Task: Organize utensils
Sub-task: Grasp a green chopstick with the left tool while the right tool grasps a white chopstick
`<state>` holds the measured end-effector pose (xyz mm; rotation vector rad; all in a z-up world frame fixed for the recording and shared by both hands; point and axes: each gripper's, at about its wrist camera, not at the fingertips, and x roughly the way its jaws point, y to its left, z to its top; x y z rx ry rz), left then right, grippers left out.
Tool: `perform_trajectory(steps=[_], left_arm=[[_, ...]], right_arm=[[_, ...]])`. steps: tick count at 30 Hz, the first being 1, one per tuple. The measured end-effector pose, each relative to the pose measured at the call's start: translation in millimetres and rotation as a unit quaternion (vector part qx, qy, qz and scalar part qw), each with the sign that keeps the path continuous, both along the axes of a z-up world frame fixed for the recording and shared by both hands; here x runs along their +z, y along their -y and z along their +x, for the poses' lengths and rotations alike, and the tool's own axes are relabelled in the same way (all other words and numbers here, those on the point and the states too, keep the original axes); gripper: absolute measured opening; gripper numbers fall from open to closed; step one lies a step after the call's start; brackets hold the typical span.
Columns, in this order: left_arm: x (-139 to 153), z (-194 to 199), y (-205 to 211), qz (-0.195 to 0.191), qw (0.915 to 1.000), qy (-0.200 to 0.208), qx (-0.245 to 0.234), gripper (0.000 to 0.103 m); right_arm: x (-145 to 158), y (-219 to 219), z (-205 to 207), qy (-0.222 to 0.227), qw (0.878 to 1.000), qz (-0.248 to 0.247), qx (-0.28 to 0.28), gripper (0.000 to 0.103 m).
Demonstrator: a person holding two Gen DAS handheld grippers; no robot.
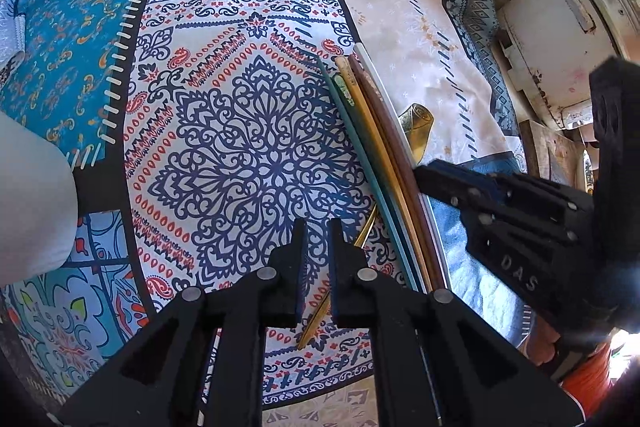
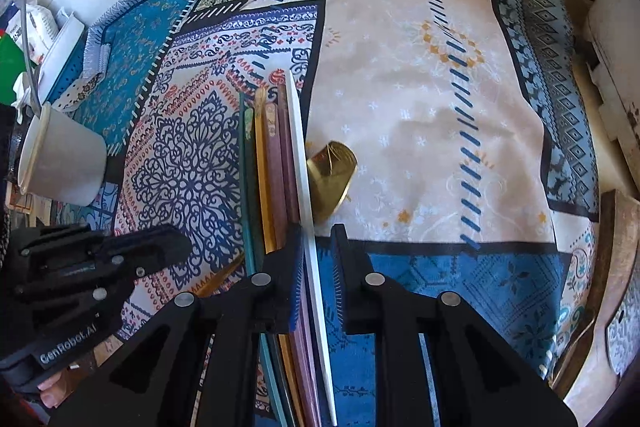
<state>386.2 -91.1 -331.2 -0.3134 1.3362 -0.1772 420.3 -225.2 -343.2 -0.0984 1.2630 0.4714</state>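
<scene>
We see one container, a white paper cup [image 2: 60, 163], standing at the far left of the patterned tablecloth [image 2: 420, 115]; the right wrist view looks at its side and rim only, so we cannot tell what, if anything, is inside it. The task's things lie near the middle of the cloth: a bundle of chopsticks [image 2: 276, 167], teal, yellow, mauve and white, laid side by side and running from near to far, and a gold spoon [image 2: 334, 175] whose bowl rests just right of the bundle, touching the white stick. In the left wrist view we find the spoon's handle [image 1: 332, 291] slanting under the sticks towards the near left. Our right gripper [image 2: 316, 259] sits over the near part of the bundle with its jaws a little apart; the white chopstick [image 2: 308, 211] runs through the gap and the left finger stands against the mauve sticks, but nothing looks pinched. Our left gripper [image 1: 318, 267] hovers just left of the bundle, jaws narrowly parted and holding nothing, the spoon handle lying on the cloth below its tips
</scene>
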Motion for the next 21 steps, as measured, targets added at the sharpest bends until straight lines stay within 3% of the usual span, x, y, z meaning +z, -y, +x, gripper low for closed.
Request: perform_trajectory(steps=[4,21], left_arm=[[-0.2,-0.9,0.2,-0.007,1.0000,-0.003,0.002,0.011],[-6.9,14.0,33.4,-0.037,0.9991,-0.017,-0.010,0.011]], right_arm=[[0.2,-2.7,0.9,0.002,1.000,-0.002,0.003,0.006],[5.1,31.3,-27.6,0.004,1.000,-0.004,-0.026,0.006]])
